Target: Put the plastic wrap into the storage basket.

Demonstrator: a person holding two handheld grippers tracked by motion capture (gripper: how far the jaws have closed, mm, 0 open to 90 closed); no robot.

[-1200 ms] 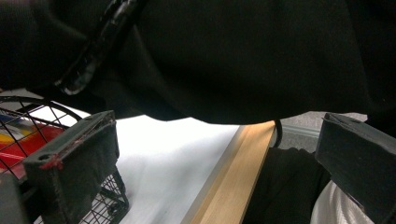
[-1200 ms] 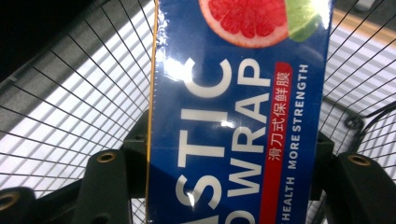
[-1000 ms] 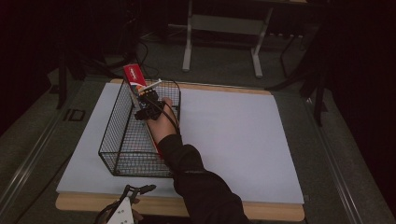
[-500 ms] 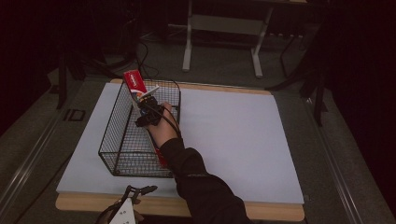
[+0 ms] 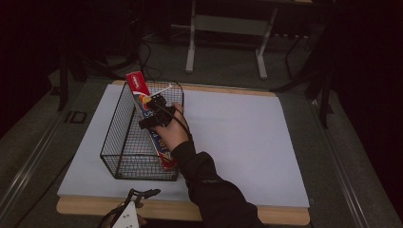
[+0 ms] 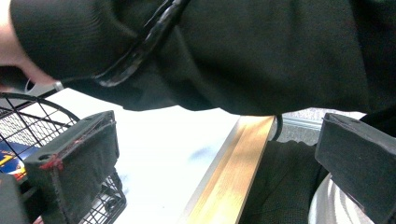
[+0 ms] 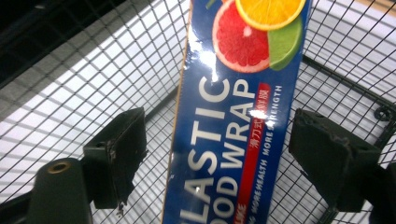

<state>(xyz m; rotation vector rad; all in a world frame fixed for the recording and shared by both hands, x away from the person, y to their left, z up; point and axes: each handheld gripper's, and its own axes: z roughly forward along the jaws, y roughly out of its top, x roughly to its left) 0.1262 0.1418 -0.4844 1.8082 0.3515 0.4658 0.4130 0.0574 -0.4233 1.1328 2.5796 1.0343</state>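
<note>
- Step in hand: release. My right claw (image 7: 215, 154) has just been opening; its jaws now stand clear on either side of the plastic wrap box (image 7: 233, 116) — box between them, pads off it.
- Box position: inside the wire basket (image 5: 124, 142), leaning along its right wall, red end sticking out above the far rim.
- My left claw (image 5: 142, 194) waits at the near tabletop edge, jaws wide, holding nothing.
- Next move, as I judge it: withdraw the right claw straight back without nudging the box or snagging the wire.
- Surface: a white sheet (image 5: 237, 137) on a wood-edged tabletop (image 5: 285, 216).
- Room: dark, with grey flooring and a metal stand (image 5: 228, 28) beyond.
</note>
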